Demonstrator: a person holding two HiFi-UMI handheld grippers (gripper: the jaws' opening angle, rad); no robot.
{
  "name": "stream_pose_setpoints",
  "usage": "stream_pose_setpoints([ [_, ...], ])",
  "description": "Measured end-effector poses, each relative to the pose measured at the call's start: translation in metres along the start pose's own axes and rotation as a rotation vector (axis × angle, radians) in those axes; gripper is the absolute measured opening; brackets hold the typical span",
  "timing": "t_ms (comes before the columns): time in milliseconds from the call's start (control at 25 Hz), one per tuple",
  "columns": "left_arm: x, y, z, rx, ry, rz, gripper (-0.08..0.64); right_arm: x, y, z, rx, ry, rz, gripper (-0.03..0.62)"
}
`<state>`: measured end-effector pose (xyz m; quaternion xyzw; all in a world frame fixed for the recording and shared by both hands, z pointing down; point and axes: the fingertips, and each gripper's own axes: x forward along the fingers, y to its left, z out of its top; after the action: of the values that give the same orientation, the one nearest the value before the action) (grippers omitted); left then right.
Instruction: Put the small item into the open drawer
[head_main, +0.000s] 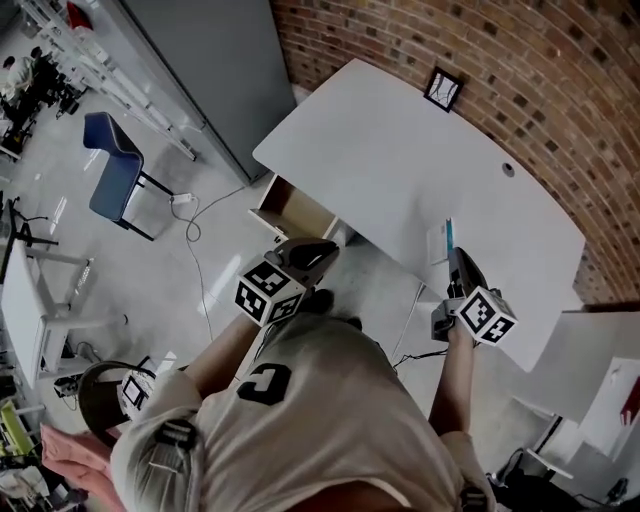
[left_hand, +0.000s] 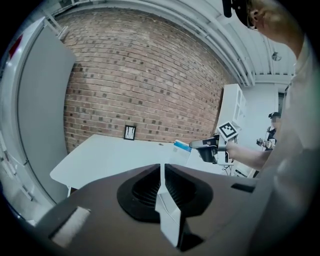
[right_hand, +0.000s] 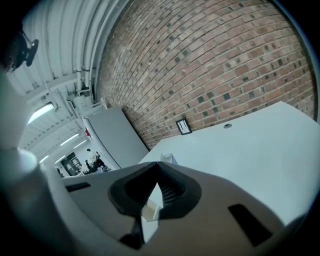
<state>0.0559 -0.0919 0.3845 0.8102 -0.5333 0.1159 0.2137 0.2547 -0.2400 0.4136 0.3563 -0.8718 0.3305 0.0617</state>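
Note:
The small item is a flat white box with a blue edge (head_main: 441, 240). My right gripper (head_main: 455, 256) holds it by one edge over the near rim of the white table (head_main: 400, 160), jaws shut on it. In the left gripper view the box (left_hand: 180, 152) hangs from that gripper (left_hand: 194, 145) above the table. In the right gripper view only its top (right_hand: 167, 159) peeks past the closed jaws (right_hand: 157, 166). The open drawer (head_main: 290, 212) juts out under the table's left end. Just below the drawer, my left gripper (head_main: 322, 250) is shut and holds nothing (left_hand: 162, 168).
A small framed picture (head_main: 442, 89) leans against the brick wall at the back of the table. A cable hole (head_main: 508, 169) sits near the far edge. A tall grey cabinet (head_main: 210, 60) stands left of the table, with a blue chair (head_main: 115, 165) and a cable on the floor.

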Motion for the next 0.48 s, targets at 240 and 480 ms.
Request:
stream_pose_setpoints([
  [240,-0.011,-0.01,-0.009,-0.016,0.028,0.08,0.025,-0.004,0.008,-0.001,-0.015,0.038,0.091,0.006],
  [480,-0.042,0.011,-0.011,-0.016,0.003,0.179,0.025,0.011,0.055,0.008,-0.034,0.032,0.231,0.006],
])
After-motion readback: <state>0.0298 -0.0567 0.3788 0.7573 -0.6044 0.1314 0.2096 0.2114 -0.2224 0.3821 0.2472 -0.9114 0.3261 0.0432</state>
